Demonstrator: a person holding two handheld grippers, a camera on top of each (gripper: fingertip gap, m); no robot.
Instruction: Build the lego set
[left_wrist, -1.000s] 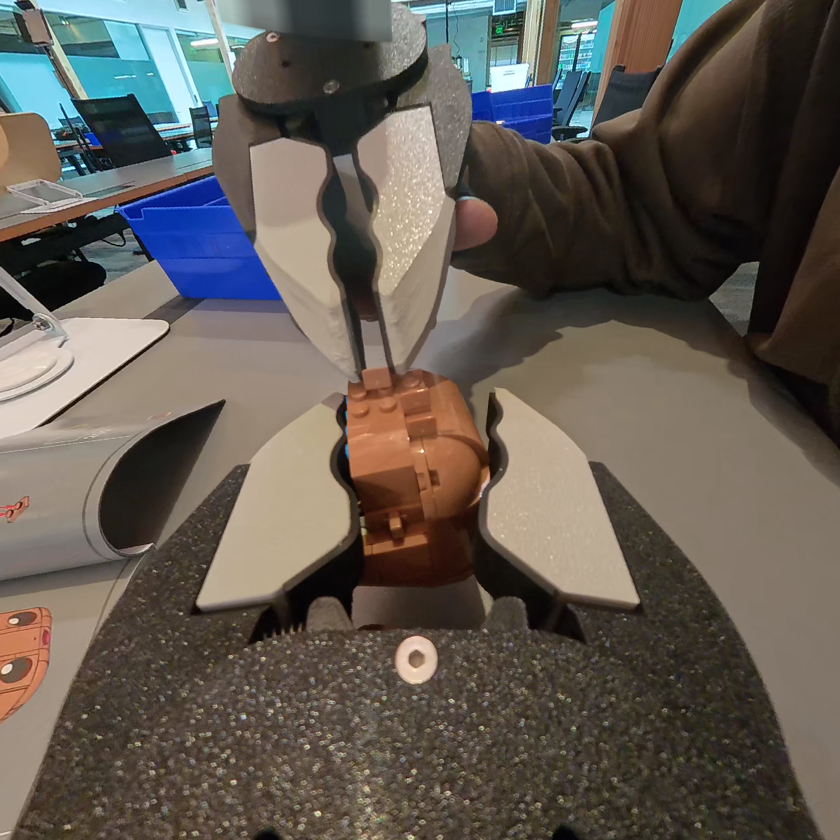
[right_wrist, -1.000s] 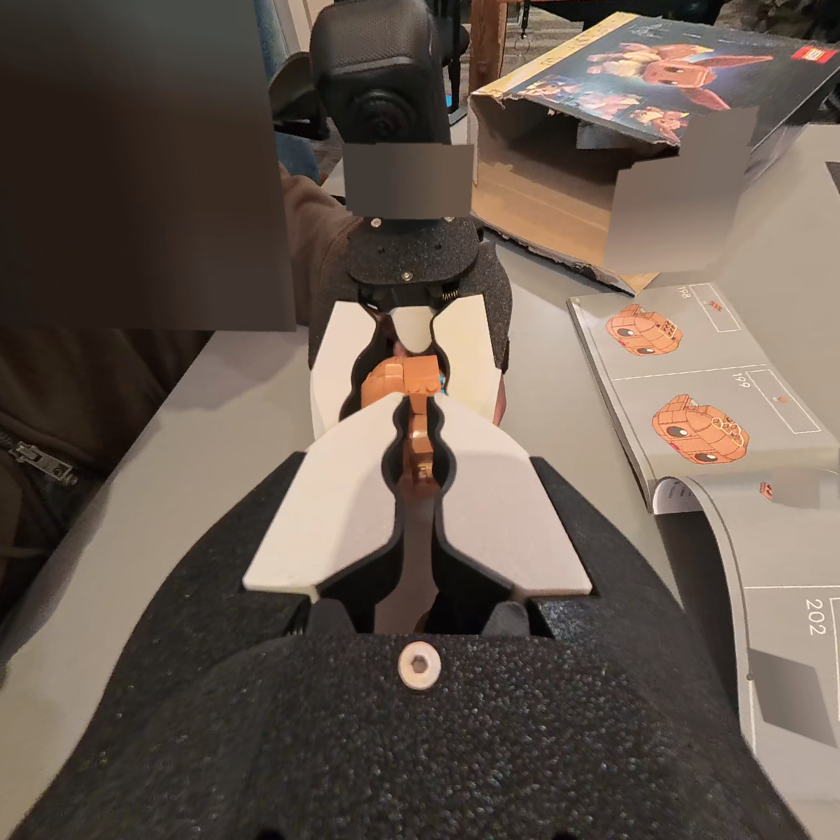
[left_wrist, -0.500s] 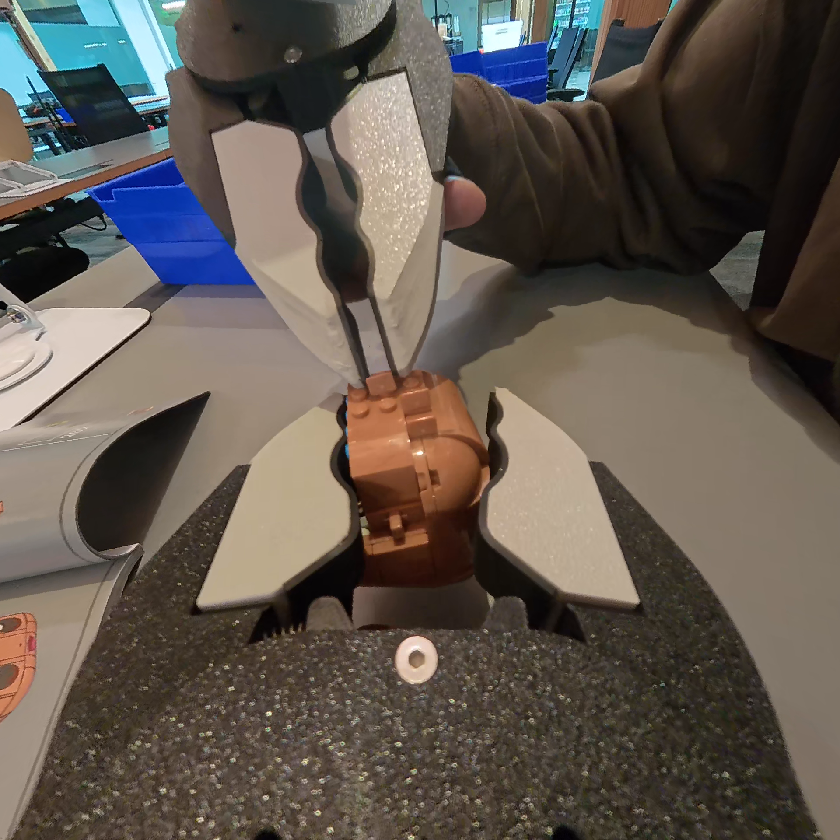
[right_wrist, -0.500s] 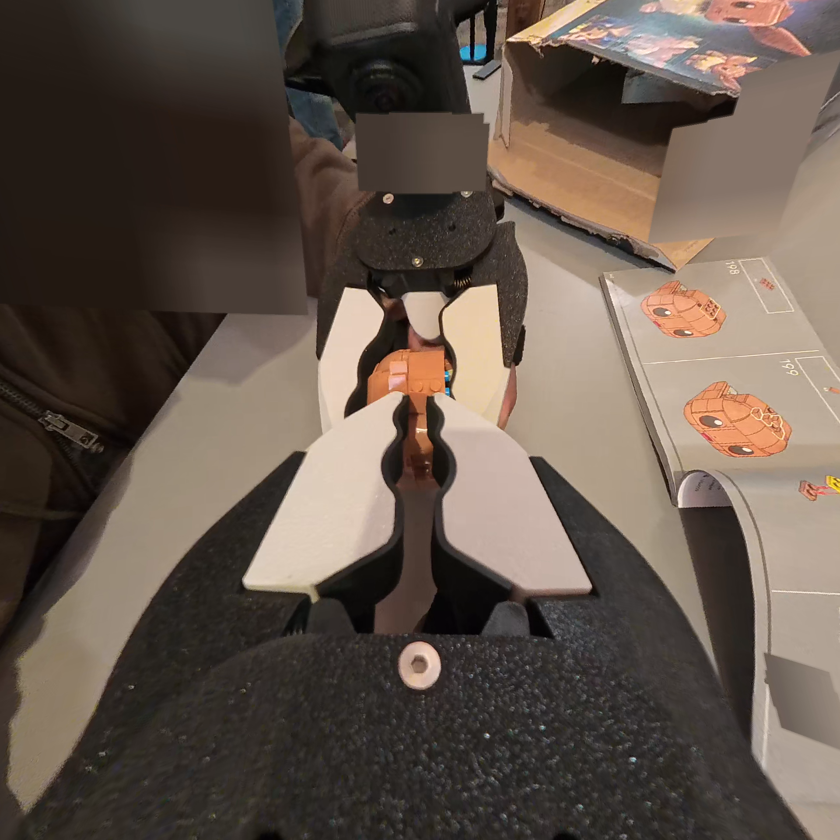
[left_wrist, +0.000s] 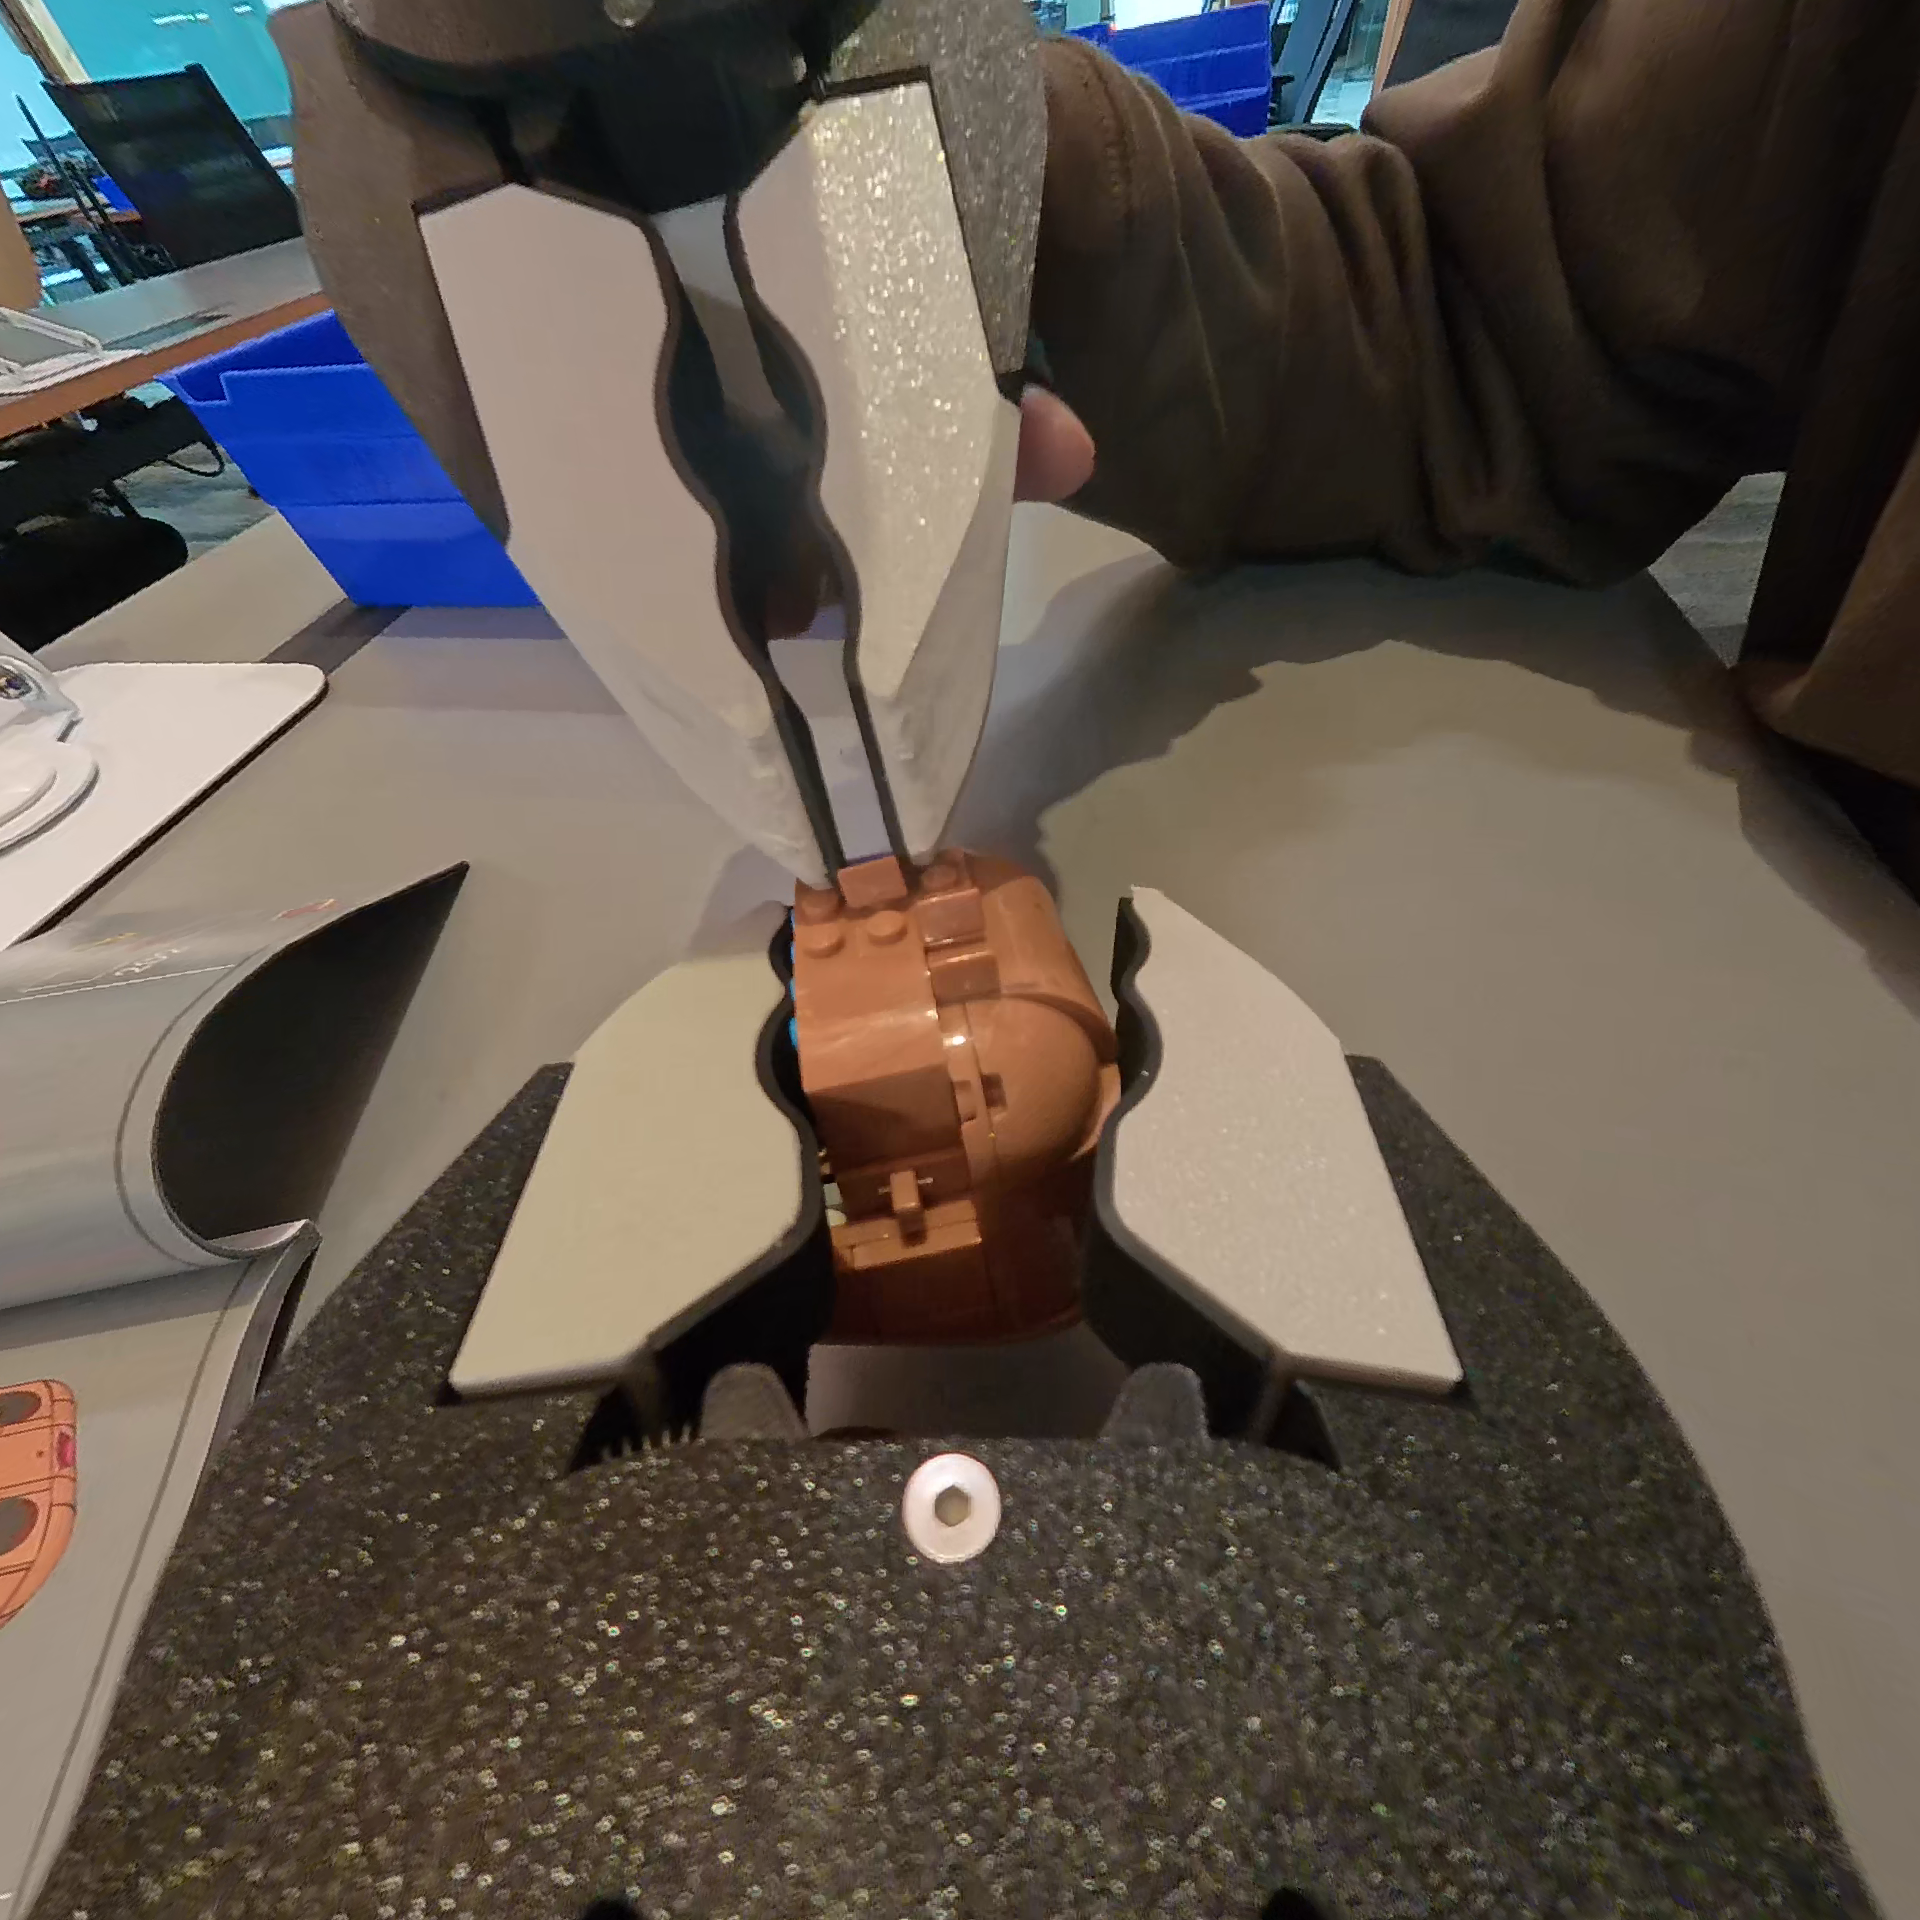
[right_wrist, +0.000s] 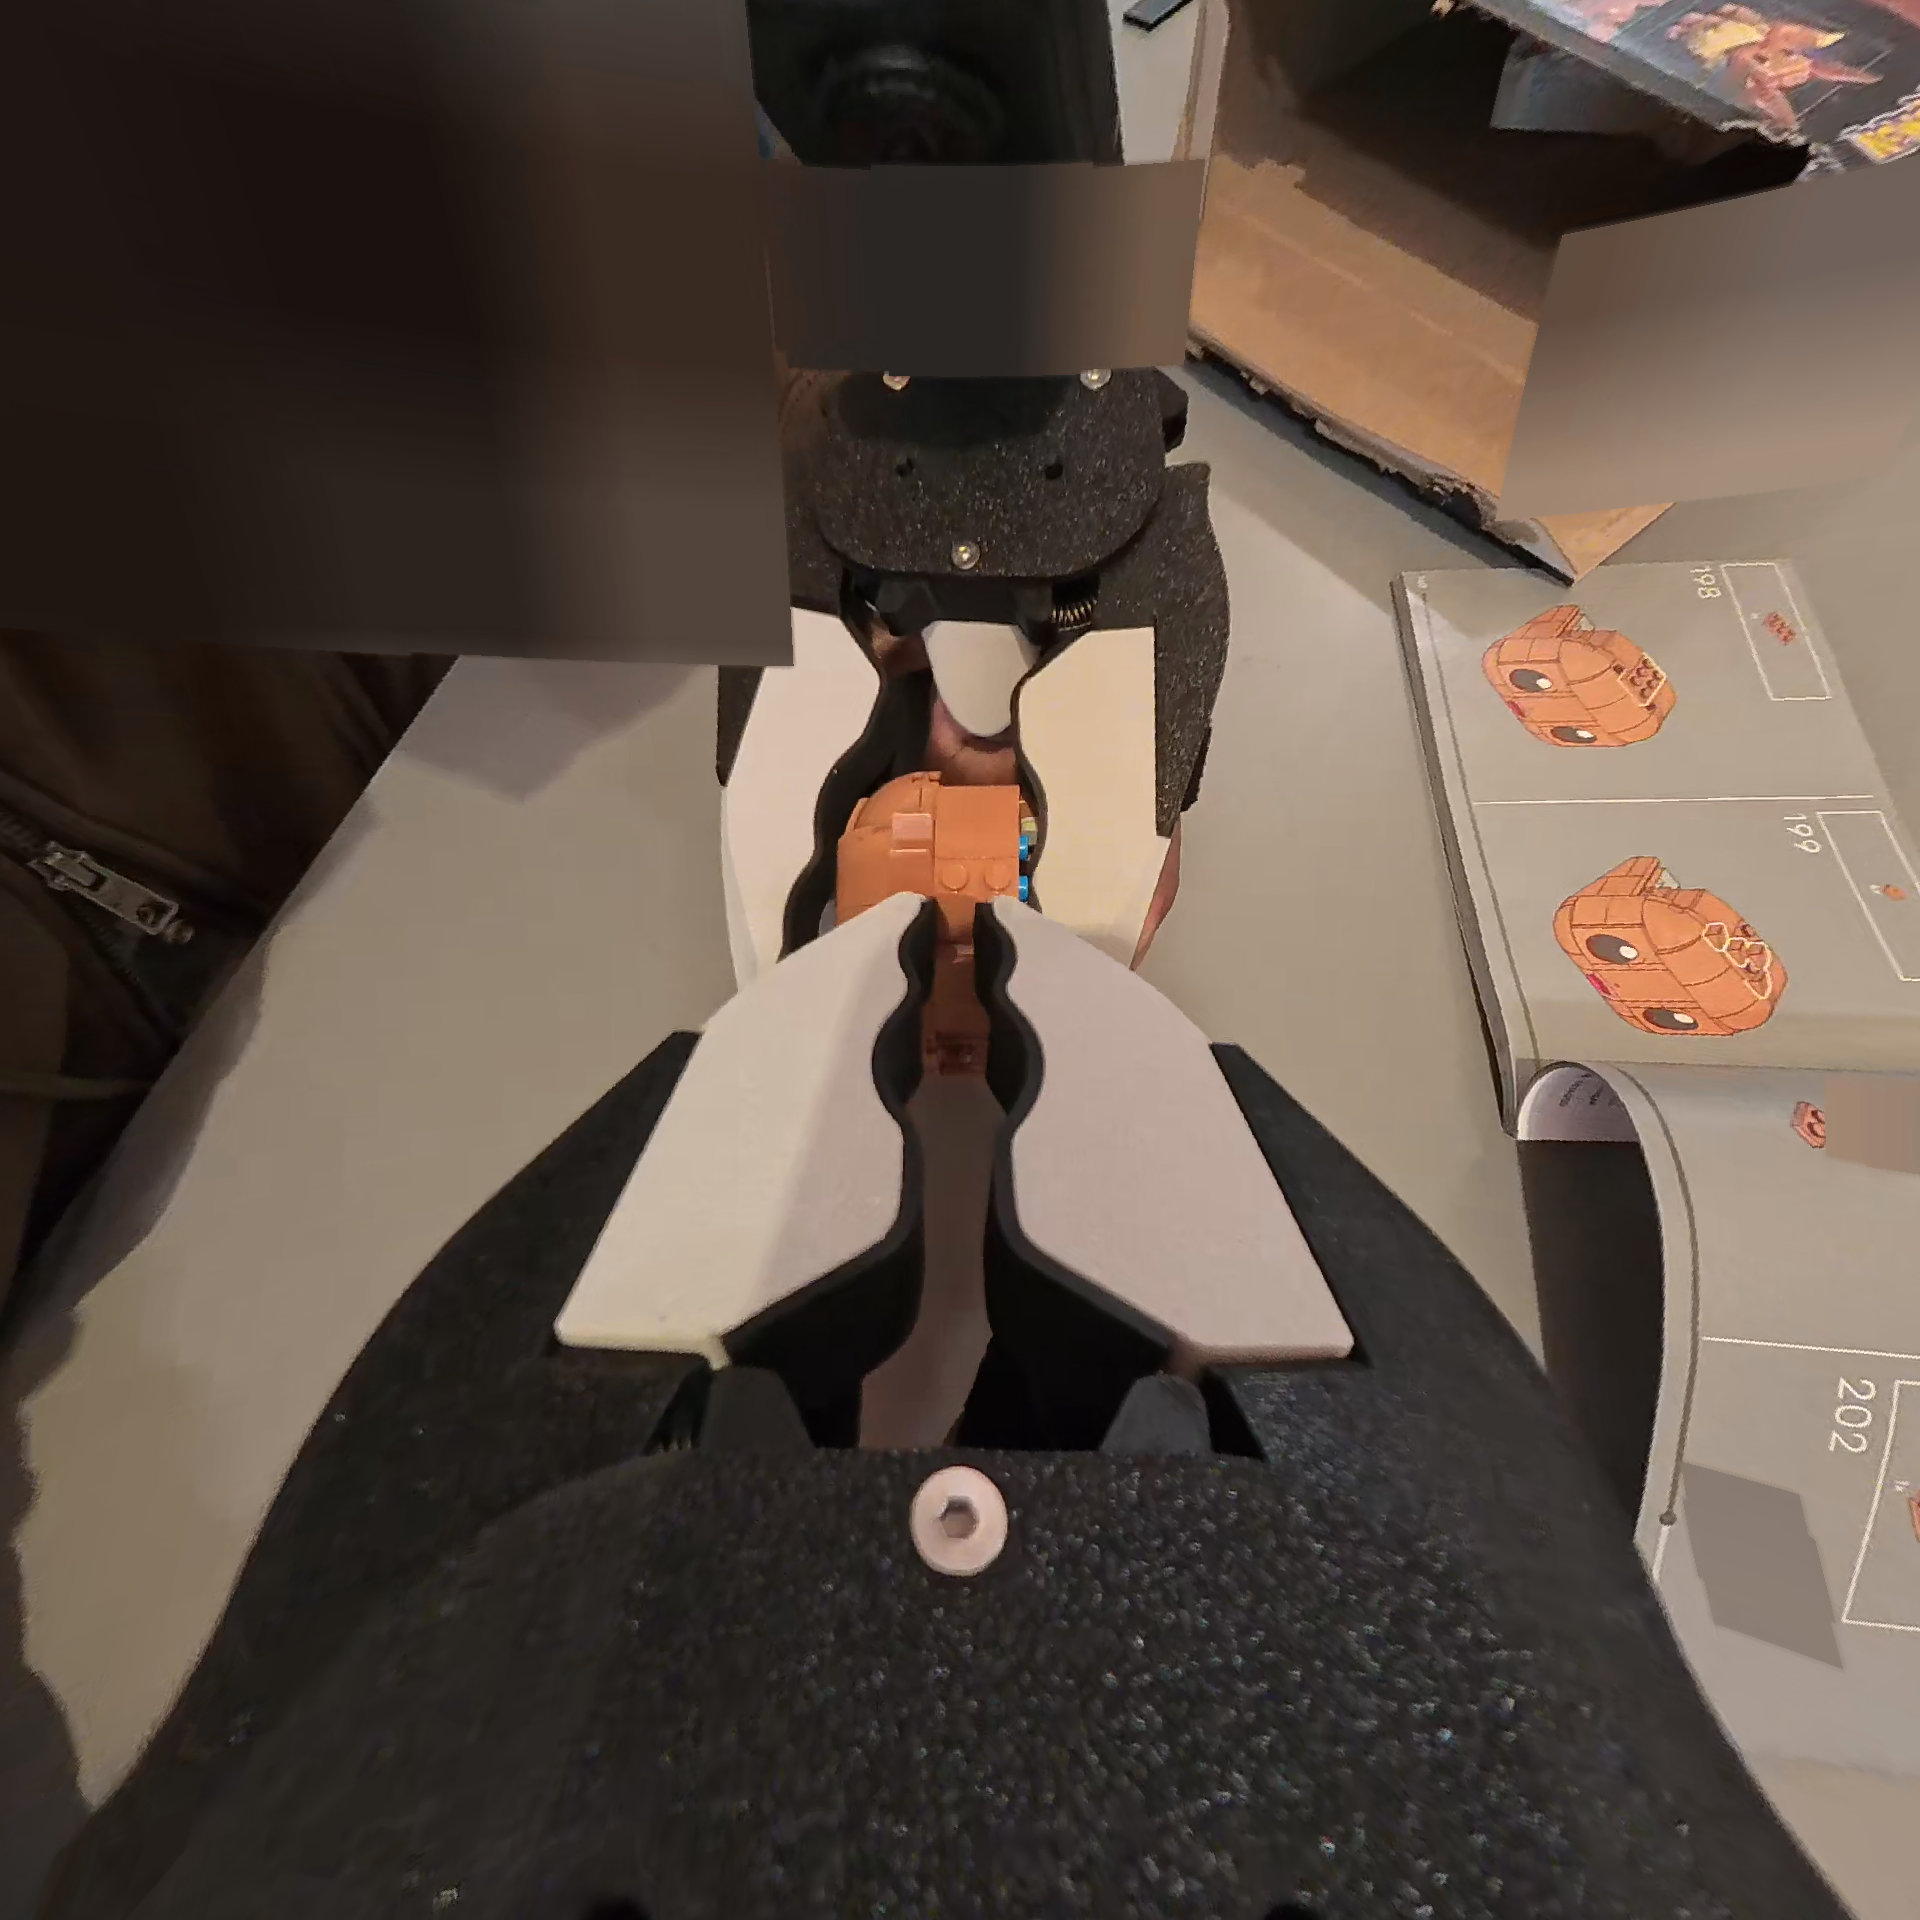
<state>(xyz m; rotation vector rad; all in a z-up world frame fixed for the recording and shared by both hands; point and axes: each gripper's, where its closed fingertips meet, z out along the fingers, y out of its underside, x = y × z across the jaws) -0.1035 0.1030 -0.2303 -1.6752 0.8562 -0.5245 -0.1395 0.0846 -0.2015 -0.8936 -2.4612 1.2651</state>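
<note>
Left wrist view: my left gripper (left_wrist: 951, 1081) is clamped on the brown lego assembly (left_wrist: 940, 1101), which fills the gap between both fingers above the grey table (left_wrist: 1455, 935). My right gripper (left_wrist: 871, 868) reaches in from the far side, its tips pinching a small brown brick (left_wrist: 871, 883) that sits against the studded far top edge of the assembly. Bare table lies open to the right as far as a brown sleeve (left_wrist: 1403, 312). To the left, a curled instruction booklet (left_wrist: 125, 1122) lies near, with a white pad (left_wrist: 166, 727) and blue bins (left_wrist: 343, 457) farther off.

Right wrist view: my right gripper (right_wrist: 956, 914) is nearly closed, tips nipping the small brick (right_wrist: 956, 935), mostly hidden between them. Just beyond, the lego assembly (right_wrist: 925, 852) sits in my left gripper (right_wrist: 935, 831), which faces me and blocks the way ahead. Table edge runs along the left, against a dark zipped jacket (right_wrist: 94, 894). To the right lies the open booklet (right_wrist: 1662, 831); a torn cardboard box (right_wrist: 1351, 312) stands at far right.
</note>
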